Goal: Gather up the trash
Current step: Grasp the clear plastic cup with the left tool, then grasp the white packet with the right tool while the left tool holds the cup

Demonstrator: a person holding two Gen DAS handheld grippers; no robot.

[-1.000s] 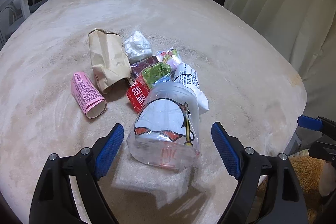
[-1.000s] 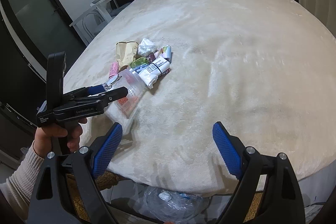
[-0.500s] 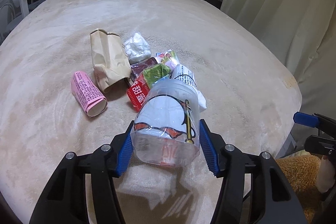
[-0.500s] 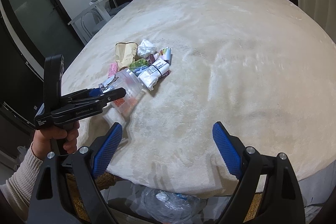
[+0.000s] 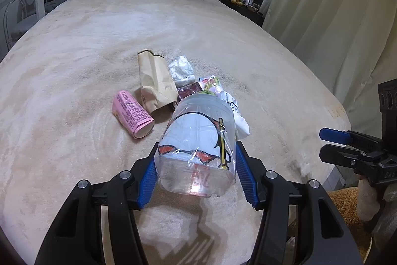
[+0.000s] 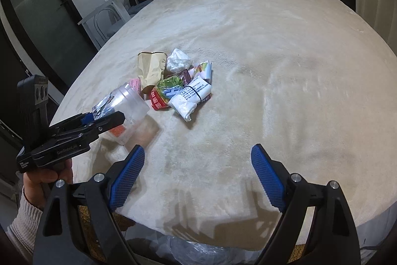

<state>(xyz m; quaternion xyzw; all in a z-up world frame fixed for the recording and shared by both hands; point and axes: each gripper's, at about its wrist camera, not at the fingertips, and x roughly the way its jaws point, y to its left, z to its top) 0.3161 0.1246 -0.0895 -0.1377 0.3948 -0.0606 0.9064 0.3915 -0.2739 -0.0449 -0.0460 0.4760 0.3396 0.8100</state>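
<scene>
Beige bedspread point(image 5: 74, 66) below, your left gripper point(image 5: 196, 173) now clamps the clear plastic cup point(image 5: 198, 148), lifted since closing; right gripper point(image 6: 196, 178) gapes empty.

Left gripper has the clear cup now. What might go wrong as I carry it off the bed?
1. The clear plastic cup is thin and smooth; the left gripper pinches only its lower sides, so it may slip or crumple.
2. Its far end overlaps the white packet in the left wrist view; lifting may drag the pile.
3. The right gripper hangs open nearby and may collide.
</scene>
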